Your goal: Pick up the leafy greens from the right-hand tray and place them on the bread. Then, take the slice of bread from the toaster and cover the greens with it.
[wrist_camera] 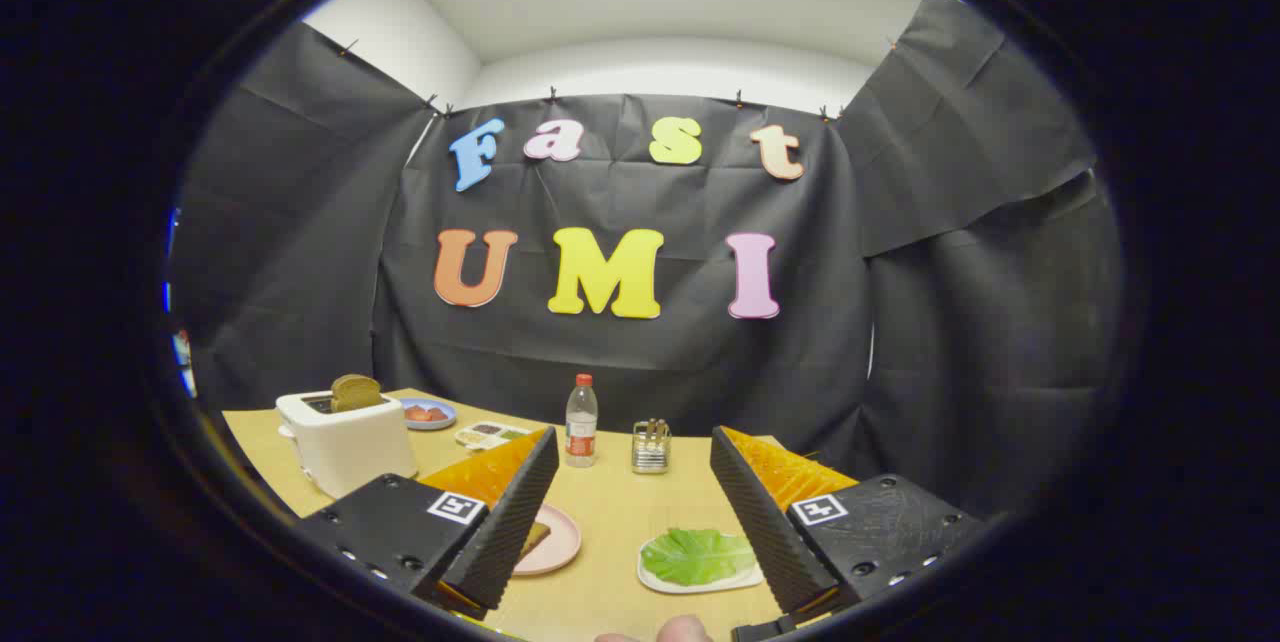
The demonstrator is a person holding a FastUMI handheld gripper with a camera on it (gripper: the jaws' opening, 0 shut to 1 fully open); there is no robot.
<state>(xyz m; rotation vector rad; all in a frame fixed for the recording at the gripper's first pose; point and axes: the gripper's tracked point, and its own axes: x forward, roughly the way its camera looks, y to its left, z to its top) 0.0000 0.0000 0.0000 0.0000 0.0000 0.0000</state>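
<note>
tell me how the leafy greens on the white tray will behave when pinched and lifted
The leafy greens look thin and crinkled, so they will probably flop and droop from the pinch point. They seem very light and lie loose on the white tray, so the tray likely stays put. The tool hangs open above the table, gripping nothing.

Colours on the pale yellow wooden worktop (pixel 610 522)

Bright green leafy greens (pixel 698 555) lie on a white tray (pixel 700 584); brown bread (pixel 534 539) on a pink round plate (pixel 562 542); a white toaster (pixel 345 442) holds golden-brown bread (pixel 356 390); a clear bottle (pixel 581 420) has a red cap.
</note>
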